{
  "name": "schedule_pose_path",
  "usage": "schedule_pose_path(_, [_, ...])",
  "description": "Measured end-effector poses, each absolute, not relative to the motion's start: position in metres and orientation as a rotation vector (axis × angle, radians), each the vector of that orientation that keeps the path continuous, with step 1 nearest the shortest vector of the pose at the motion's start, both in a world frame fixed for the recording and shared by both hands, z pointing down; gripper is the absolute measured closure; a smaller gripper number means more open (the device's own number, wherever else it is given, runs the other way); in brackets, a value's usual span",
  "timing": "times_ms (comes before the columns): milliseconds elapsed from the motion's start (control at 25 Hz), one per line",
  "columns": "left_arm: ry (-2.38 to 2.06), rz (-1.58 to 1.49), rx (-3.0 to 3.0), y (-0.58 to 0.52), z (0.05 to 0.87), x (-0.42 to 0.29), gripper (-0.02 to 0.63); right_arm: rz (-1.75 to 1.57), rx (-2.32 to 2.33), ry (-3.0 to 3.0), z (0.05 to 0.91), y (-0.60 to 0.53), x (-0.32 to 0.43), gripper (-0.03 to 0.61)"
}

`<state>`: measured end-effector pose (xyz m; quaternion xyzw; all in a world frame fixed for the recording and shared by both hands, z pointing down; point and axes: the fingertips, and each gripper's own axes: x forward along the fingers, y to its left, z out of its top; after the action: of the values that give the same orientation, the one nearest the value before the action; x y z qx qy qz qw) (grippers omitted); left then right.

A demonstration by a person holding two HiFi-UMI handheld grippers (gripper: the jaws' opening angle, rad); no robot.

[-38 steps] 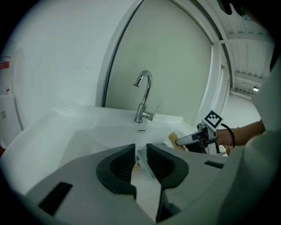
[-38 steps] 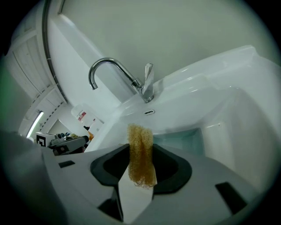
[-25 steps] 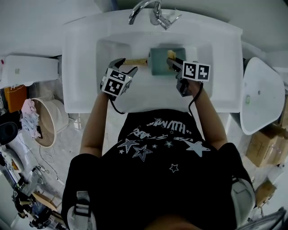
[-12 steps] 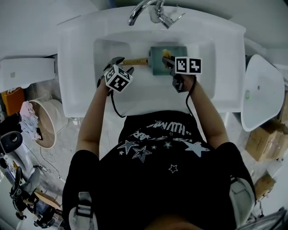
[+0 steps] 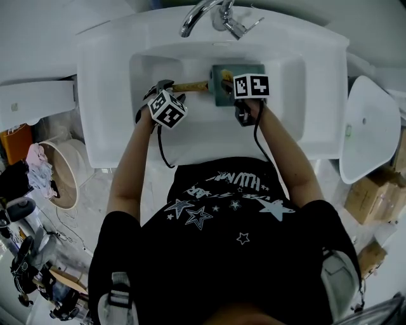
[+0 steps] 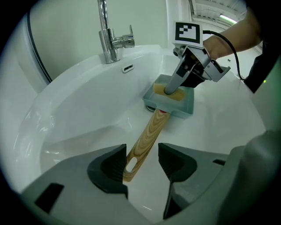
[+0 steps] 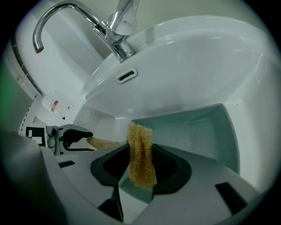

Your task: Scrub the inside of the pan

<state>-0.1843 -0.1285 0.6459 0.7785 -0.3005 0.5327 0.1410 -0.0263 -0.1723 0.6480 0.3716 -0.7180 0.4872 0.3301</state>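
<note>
Pinching a yellow scrubber in the right tool down inside the teal pan, straddling the wooden handle with the left tool narrowly parted, likely for bracing.

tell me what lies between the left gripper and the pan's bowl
The wooden handle runs from the open left gripper up to the teal pan, clearest in the left gripper view.

washroom: white basin, chrome tap

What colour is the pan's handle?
Striped light brown. The wooden pan handle shows best in the left gripper view.
</note>
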Motion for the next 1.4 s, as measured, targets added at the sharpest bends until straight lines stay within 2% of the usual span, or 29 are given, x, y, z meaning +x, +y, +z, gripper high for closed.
schedule_pose_path(280, [-0.868, 1.573, 2.269, -0.131, 0.648, -0.187, 0.415, 1.313, 1.011, -1.822, 0.662, -0.181, -0.032, 0.42])
schedule_pose_path(800, [-0.837, 1.585, 2.284, -0.128, 0.648, -0.185, 0.423, 1.299, 0.911, -1.801, 0.678, -0.183, -0.05, 0.428])
schedule_pose_path(1400, [-0.833, 1.58, 2.285, -0.13, 0.649, -0.187, 0.423, 1.444, 0.937, -1.794, 0.68, -0.191, -0.041, 0.437])
